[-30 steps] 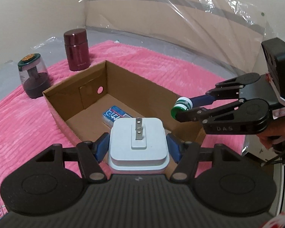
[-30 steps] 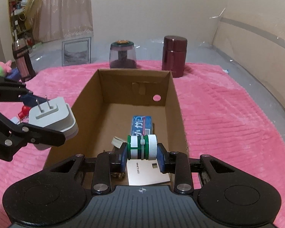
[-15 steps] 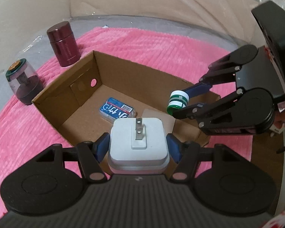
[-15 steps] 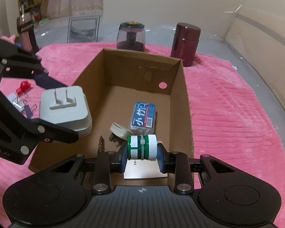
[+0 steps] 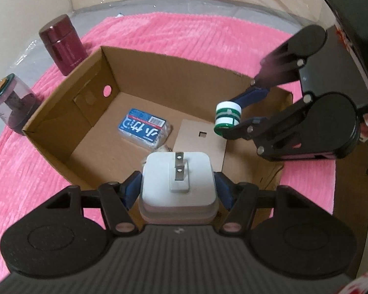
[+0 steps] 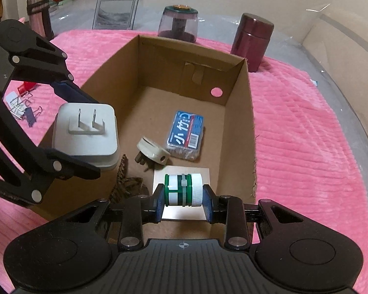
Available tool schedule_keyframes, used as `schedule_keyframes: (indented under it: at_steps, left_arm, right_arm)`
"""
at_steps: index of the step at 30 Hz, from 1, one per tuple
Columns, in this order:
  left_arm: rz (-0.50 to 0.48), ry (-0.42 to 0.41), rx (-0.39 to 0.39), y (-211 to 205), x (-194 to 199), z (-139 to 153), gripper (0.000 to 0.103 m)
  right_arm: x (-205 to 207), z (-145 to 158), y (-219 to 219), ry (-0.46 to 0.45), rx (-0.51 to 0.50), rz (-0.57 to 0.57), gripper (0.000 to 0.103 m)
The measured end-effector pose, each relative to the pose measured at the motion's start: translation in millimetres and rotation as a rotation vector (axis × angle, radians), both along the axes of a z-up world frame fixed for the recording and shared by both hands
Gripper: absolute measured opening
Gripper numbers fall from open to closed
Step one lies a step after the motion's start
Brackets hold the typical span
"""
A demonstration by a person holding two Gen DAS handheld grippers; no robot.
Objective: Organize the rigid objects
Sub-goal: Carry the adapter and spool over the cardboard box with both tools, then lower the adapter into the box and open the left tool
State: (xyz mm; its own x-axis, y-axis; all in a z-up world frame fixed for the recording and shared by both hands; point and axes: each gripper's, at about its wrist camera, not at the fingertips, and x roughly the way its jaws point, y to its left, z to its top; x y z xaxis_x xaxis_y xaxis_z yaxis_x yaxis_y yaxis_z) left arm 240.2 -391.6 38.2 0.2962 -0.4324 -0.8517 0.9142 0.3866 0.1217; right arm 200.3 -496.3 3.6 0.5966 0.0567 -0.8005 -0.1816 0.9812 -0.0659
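The white square plug charger (image 5: 177, 186) sits squeezed in the left gripper (image 5: 177, 191). The right gripper (image 6: 183, 199) pinches the little green-and-white round bottle (image 6: 183, 190). Both hang over the open brown cardboard box (image 6: 251, 122).

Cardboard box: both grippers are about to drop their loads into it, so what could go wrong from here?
1. The left gripper and right gripper hang close together over the box; they could collide.
2. The charger sits above the left wall; released there, it might catch the rim.
3. The round bottle could roll after landing on the flat card.
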Motion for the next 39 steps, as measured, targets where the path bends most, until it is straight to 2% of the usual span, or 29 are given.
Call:
schedule_keyframes:
  at_steps: [18, 29, 39]
  left_arm:
    - [-0.048, 0.030, 0.117, -17, 12, -42, 0.060]
    - [-0.125, -0.018, 0.229, -25, 13, -55, 0.060]
    - [-0.157, -0.031, 0.271, -29, 14, -62, 0.060]
  right_arm:
    - [15, -21, -4, 0.040, 0.001, 0.023, 0.028]
    - [25, -29, 0, 0.070, -0.006, 0.061, 0.028]
    - [33, -34, -1, 0.094, -0.009, 0.077, 0.028]
